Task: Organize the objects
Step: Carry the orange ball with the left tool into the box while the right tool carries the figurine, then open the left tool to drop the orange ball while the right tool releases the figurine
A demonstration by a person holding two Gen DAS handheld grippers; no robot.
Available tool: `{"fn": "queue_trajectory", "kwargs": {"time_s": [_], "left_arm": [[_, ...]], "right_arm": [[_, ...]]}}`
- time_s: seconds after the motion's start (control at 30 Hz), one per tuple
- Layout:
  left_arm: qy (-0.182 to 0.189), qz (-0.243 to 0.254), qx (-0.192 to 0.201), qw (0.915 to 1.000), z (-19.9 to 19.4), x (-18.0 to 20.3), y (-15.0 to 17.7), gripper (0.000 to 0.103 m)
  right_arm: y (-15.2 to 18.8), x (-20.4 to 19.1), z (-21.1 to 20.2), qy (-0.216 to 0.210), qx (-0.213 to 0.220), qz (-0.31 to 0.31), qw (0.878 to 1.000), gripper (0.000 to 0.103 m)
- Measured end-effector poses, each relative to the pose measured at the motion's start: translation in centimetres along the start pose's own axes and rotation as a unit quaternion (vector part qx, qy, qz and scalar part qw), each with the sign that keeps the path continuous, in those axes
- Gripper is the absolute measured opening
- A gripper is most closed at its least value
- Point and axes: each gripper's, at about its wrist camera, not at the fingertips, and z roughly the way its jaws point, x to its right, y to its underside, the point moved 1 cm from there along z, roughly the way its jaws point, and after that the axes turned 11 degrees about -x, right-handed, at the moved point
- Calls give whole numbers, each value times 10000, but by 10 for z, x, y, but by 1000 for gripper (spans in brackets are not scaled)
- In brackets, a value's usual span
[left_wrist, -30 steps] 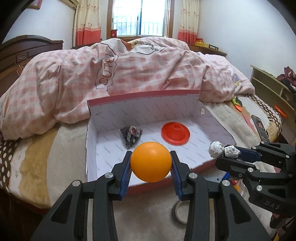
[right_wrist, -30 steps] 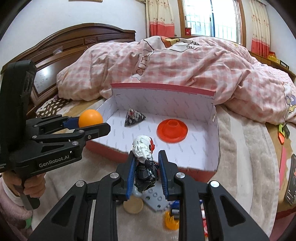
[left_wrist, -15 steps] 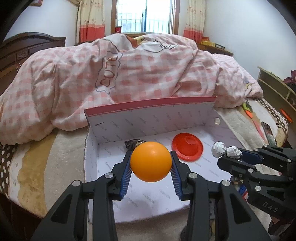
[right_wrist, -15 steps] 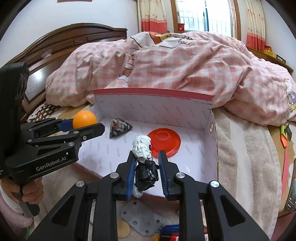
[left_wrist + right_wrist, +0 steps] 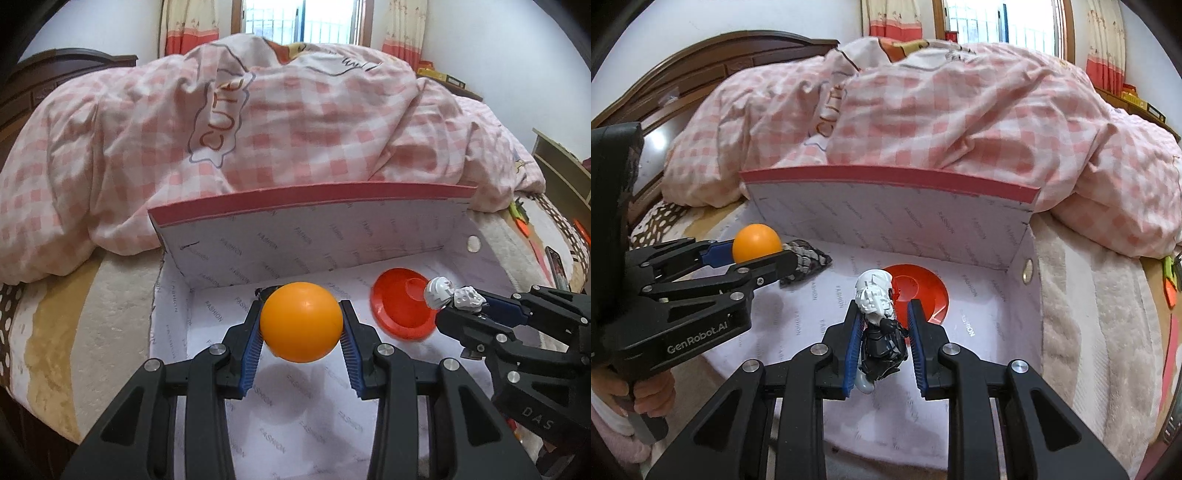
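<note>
My left gripper [image 5: 301, 332] is shut on an orange ball [image 5: 301, 321], held above the floor of an open white box with a red rim [image 5: 314, 199]. The ball [image 5: 757, 243] and left gripper [image 5: 753, 254] also show at the left of the right wrist view. My right gripper [image 5: 882, 332] is shut on a black-and-white toy figure [image 5: 877, 317], also over the box floor [image 5: 820, 317]. That figure [image 5: 452, 295] pokes out of the right gripper [image 5: 465, 301] beside the ball. A red disc [image 5: 400, 308] [image 5: 916, 291] and a dark patterned pouch [image 5: 805, 260] lie inside the box.
The box sits on a bed with a beige blanket [image 5: 92, 314]. A bulky pink checked duvet [image 5: 258, 122] is piled right behind the box's back wall. A dark wooden headboard [image 5: 701, 66] stands at the left. Small items lie on the bed's right edge [image 5: 554, 258].
Both grippers have moved forward and a little down, from in front of the box's near edge to over its floor. The ball and the toy figure stayed gripped.
</note>
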Motion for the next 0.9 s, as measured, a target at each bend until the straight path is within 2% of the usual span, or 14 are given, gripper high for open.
{"fn": "queue_trajectory", "kwargs": {"time_s": [0.3,0.9], "left_arm": [[-90,-119,-179,9997,23,-8,-6,39],[-4,-254,-356,9990,34,-11,-4,39]], "right_arm": [[-10,7,39,18,-370,99,9993,25],[-16,3,44,92,-304,84,9995,25]]}}
